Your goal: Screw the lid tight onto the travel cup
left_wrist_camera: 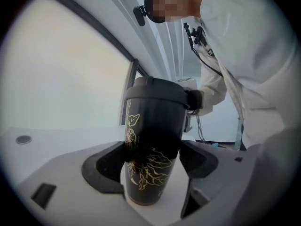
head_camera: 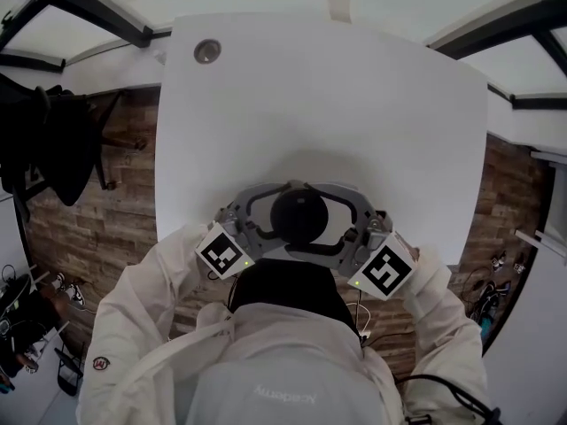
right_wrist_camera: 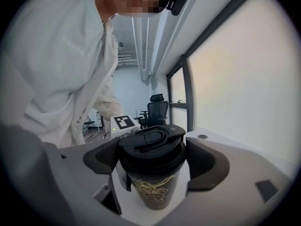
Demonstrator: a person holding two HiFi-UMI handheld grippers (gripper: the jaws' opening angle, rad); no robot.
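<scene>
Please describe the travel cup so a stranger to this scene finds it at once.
On the large white table, at its near edge, the left gripper and right gripper meet. The travel cup stands between their fingers. Unlike the grey grippers, it is black with a gold line drawing on its side.

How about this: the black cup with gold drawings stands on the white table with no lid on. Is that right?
Not quite. The travel cup has its lid on, as the right gripper view shows. The rest is right: it is black with gold drawings and stands on the white table.
</scene>
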